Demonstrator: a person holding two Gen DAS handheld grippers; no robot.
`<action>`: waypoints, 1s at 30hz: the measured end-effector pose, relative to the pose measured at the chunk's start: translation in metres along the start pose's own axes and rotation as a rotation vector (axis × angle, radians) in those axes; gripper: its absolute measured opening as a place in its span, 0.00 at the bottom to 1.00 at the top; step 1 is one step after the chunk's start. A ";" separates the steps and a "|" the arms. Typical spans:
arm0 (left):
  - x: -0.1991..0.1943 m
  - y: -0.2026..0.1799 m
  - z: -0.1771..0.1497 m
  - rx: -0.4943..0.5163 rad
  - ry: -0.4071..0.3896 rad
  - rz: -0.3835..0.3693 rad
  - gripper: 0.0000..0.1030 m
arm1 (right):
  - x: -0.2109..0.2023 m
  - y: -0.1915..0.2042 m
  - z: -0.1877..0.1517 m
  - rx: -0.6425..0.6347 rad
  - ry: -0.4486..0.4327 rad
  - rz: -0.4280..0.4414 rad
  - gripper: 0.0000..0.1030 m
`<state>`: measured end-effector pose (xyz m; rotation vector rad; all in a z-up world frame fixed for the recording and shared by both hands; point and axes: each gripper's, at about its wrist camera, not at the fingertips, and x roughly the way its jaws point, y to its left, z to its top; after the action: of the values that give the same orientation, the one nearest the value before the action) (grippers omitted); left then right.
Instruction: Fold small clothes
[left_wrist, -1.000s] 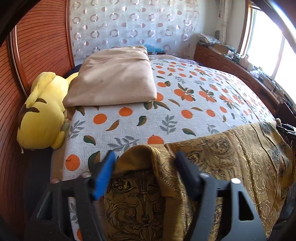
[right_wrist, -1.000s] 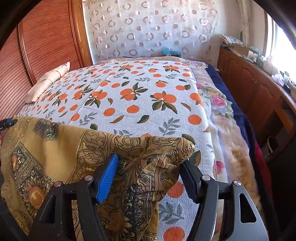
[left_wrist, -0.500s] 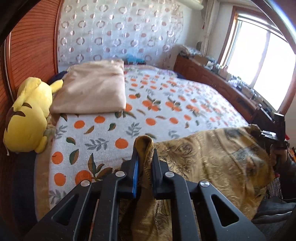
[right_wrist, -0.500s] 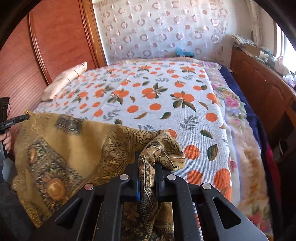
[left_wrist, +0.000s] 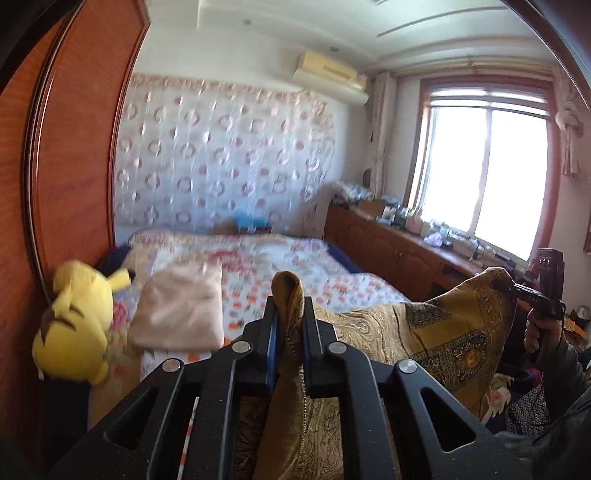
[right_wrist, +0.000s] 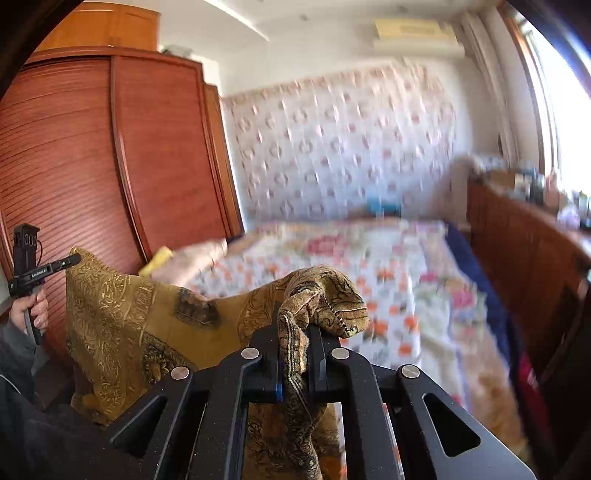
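Garment (left_wrist: 436, 332) handling is at the lift-and-spread step: we hold the gold patterned cloth by two corners, raised above the bed (left_wrist: 325, 280), with the fabric stretched between both tools and hanging below them. The left gripper (left_wrist: 288, 332) is clenched on one bunched corner, which stands up between its pads; the right gripper (right_wrist: 295, 350) is clenched on the opposite corner, a wad of fabric spilling over its right finger. In each wrist view the other gripper shows at the far end of the top edge, pinching its corner. That top edge sags slightly between the grips, so we judge the next move calls for drawing the hands apart to take up slack, then lowering the cloth flat onto the bed's orange-print cover before the first fold. Open room lies ahead across the middle of the cover. Limits are as follows: the wooden wardrobe (right_wrist: 110, 166) stands on the left side, the yellow plush toy (left_wrist: 74, 325) and the folded beige blanket (left_wrist: 181, 314) occupy the bed's left portion, and the low wooden cabinet (left_wrist: 388, 251) under the window runs along the right.
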<state>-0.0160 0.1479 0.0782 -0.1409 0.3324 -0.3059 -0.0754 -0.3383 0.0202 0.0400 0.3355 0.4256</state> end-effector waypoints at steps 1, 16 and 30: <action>-0.005 -0.001 0.010 0.001 -0.034 -0.021 0.11 | -0.010 0.003 0.009 -0.012 -0.030 0.011 0.08; 0.089 0.031 0.131 0.095 -0.116 0.101 0.11 | 0.031 -0.003 0.141 -0.208 -0.145 -0.119 0.08; 0.322 0.102 0.028 0.057 0.263 0.213 0.11 | 0.326 -0.041 0.078 -0.123 0.262 -0.241 0.08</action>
<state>0.3109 0.1442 -0.0109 -0.0078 0.5944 -0.1222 0.2462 -0.2392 -0.0118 -0.1761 0.5651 0.2110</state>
